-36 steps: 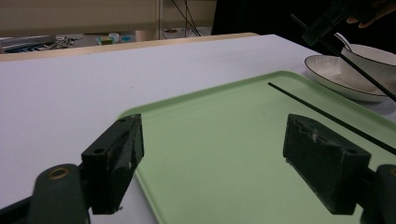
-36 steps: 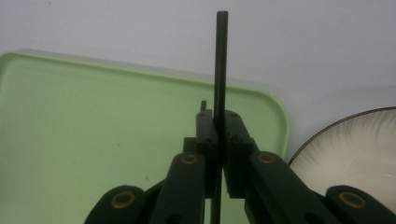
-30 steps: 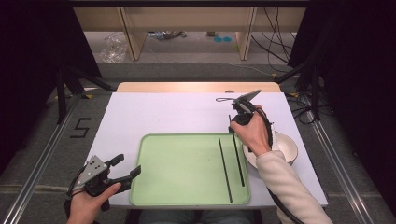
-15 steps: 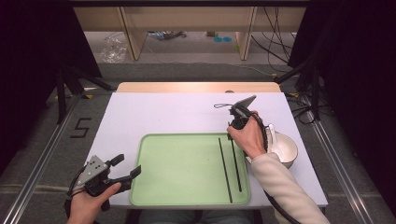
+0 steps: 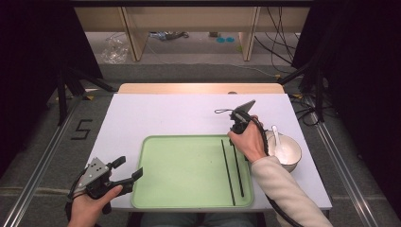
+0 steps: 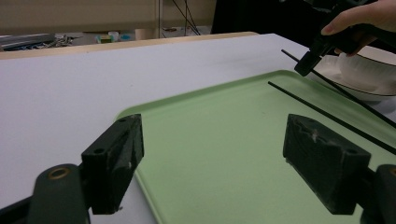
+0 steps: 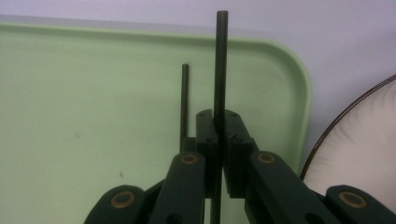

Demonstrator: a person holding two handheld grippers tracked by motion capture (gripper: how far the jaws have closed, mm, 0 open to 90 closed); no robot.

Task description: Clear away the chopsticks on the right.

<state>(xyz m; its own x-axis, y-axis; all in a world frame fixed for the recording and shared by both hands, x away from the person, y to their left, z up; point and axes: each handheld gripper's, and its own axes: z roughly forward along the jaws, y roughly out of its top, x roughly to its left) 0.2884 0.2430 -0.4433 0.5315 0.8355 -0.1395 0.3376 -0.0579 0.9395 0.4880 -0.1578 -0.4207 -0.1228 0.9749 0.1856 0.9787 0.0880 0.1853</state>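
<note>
Right gripper view: the right tongs [image 7: 219, 140] were clenched on one black stick [image 7: 220, 65] above the green tray [image 7: 93, 93]; the left tongs [image 6: 215, 158] were held released. The thin stick might be twisted loose.

a flat green plastic tray [image 5: 189, 175] lies on the white surface [image 5: 165, 113]; two thin black chopsticks [image 5: 228, 172] lie in its right part, a round white bowl [image 5: 292, 152] just right of it.

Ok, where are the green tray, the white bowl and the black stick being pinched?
Flat green plastic tray [image 5: 182, 172], high view, bare middle.
Round white bowl [image 5: 293, 150], high view, inner wall.
Thin black stick [image 7: 220, 60], right gripper view, shaft above the tool.
</note>
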